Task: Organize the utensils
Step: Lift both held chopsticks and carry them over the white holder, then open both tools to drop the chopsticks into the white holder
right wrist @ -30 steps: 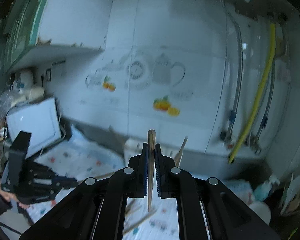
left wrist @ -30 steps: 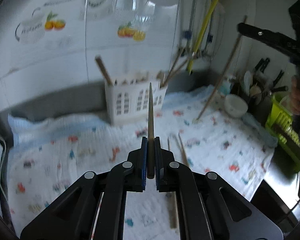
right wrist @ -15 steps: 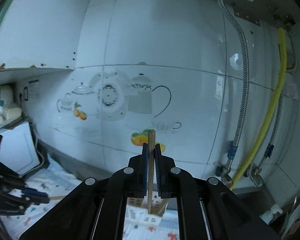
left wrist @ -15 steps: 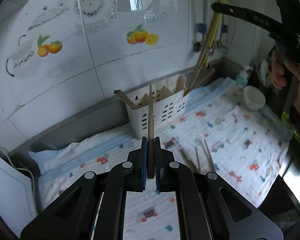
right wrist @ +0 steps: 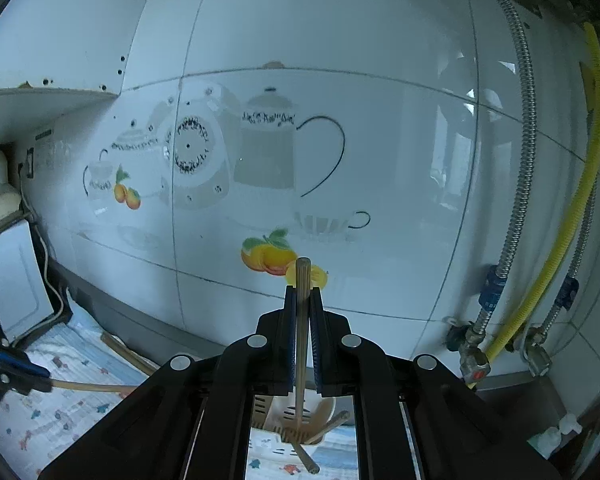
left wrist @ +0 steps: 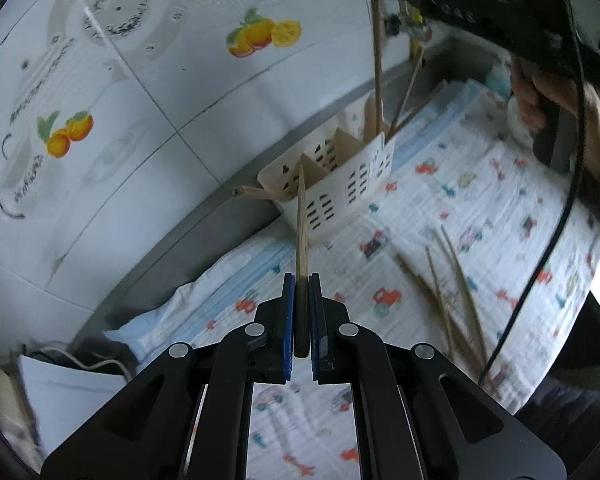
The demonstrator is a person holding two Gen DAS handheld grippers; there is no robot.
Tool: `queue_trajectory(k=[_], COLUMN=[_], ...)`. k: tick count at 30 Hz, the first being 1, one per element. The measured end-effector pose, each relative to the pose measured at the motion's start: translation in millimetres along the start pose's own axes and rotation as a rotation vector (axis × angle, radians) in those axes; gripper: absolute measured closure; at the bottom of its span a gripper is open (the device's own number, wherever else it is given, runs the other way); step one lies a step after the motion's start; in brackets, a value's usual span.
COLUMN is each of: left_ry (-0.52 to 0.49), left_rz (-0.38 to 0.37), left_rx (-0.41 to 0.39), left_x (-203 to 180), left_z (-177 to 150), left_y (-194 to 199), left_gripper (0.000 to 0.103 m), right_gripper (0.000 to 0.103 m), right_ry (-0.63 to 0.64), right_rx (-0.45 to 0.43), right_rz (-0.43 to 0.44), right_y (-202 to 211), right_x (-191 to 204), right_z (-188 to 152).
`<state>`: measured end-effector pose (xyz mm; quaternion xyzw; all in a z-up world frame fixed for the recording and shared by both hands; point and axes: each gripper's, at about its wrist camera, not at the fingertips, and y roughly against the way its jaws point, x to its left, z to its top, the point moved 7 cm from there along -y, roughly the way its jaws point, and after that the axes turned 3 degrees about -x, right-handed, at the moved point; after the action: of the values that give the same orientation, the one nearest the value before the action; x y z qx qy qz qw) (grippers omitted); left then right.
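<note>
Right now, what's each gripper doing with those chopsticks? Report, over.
Left gripper shut on a chopstick, aimed at holder. Right gripper shut on another chopstick, above holder. Loose chopsticks on cloth. Nothing blocking.

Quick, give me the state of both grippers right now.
Left gripper: closed on a wooden chopstick.
Right gripper: closed on another wooden chopstick, above the white utensil holder.

Caddy (left wrist: 332, 184) on cloth (left wrist: 480, 208), against wall (left wrist: 160, 92)
</note>
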<state>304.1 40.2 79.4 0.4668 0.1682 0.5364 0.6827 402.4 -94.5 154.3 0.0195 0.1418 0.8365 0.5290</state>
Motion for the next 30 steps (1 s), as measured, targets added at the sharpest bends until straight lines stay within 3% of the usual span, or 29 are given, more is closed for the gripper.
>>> queue_trajectory(k=[6,15,25,30], left_ry=[-0.056,-0.042,0.105,0.189], left_rz=[0.020,0.010,-0.055,-0.099], left_rx=[0.065,0.027,-0.087,-0.151], left_x=[0,6,19,25], left_z=[8,46,68,75], left_y=[-3,-3,-12,-14], left_gripper=[0.098,0.098,0.097,0.098], right_gripper=[0.096,0.096,0.096,0.089], right_ry=[0.000,0.020,0.011,0.002], right_rx=[0.008,-0.003,-0.008,-0.010], right_rz=[0.001,0.005,0.005,0.002], right_y=[-9,-11,-9,4], right_x=[3,9,8,6], right_z=[-1,4,4,2])
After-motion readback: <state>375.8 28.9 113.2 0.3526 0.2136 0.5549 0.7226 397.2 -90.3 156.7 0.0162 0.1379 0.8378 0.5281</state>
